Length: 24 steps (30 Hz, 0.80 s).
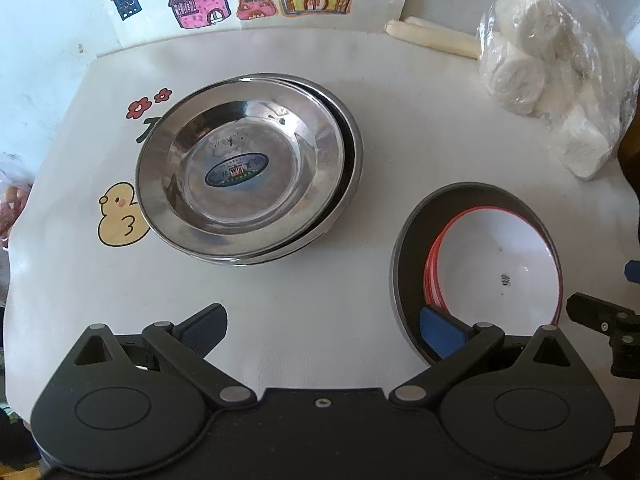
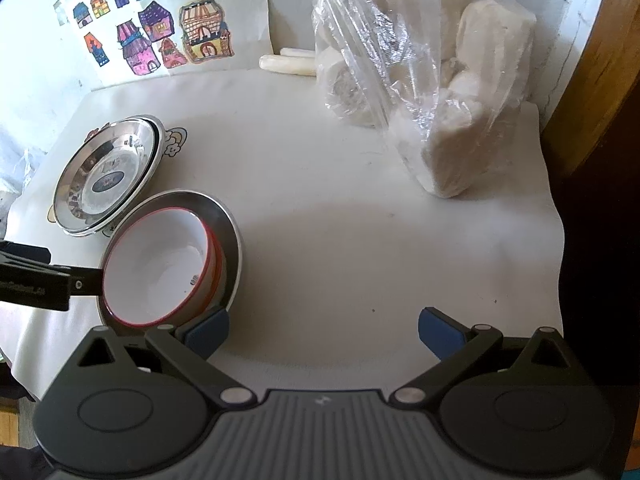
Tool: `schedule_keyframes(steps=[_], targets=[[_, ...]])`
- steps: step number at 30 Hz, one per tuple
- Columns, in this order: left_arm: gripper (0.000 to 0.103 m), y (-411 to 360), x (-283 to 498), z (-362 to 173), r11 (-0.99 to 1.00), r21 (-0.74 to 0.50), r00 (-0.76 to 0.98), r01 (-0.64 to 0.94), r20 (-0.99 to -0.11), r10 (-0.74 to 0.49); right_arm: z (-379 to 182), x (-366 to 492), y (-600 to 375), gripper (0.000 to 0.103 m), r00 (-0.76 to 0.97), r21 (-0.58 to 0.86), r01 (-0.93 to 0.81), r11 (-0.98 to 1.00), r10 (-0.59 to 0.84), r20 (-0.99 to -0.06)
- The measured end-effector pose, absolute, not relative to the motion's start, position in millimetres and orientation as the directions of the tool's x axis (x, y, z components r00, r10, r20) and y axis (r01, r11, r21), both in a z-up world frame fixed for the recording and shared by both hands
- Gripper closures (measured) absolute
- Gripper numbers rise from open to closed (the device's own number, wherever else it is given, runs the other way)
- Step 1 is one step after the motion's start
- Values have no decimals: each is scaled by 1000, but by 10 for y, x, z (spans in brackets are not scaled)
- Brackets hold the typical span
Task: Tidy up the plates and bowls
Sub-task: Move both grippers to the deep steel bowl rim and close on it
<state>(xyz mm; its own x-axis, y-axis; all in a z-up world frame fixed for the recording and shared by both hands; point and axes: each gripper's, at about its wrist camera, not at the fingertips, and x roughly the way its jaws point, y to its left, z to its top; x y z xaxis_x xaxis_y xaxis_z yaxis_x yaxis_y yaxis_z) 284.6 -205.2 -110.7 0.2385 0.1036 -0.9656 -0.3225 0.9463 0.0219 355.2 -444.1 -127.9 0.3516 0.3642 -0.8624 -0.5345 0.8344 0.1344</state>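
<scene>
Plates (image 1: 244,176), steel, are sitting stacked on the white tablecloth (image 1: 400,128), well fwd of the left gripper (image 1: 322,330) and slightly left of its centre line, not btwn the jaws. Top plate is carrying an oval sticker in its middle. Jaws on the left gripper are standing wide apart w/ nothing btwn them but cloth. Bowls (image 1: 496,264), white w/ red rims, are nesting inside a dark-walled steel bowl (image 1: 412,240) to the right; the left gripper's right pad is overlapping that bowl's near rim in the left wrist view, contact can't tell.

Right gripper (image 2: 323,330) is also spreading wide, empty, over bare cloth. In the right wrist view the bowl stack is lying just left of its left pad, outside the jaws; plates are lying farther back-left. Bagged white rolls (image 2: 424,80) are resting at the back right, kid's house drawings (image 2: 160,28) are hanging on the wall.
</scene>
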Motion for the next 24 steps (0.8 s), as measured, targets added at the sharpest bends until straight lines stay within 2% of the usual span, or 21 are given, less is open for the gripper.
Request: schedule_keyframes(steps=[24], targets=[[1, -2085, 2944, -1220, 931, 71, 185, -358, -972, 146, -1330, 3670, -4213, 0, 344, 96, -576, 812, 347, -872]])
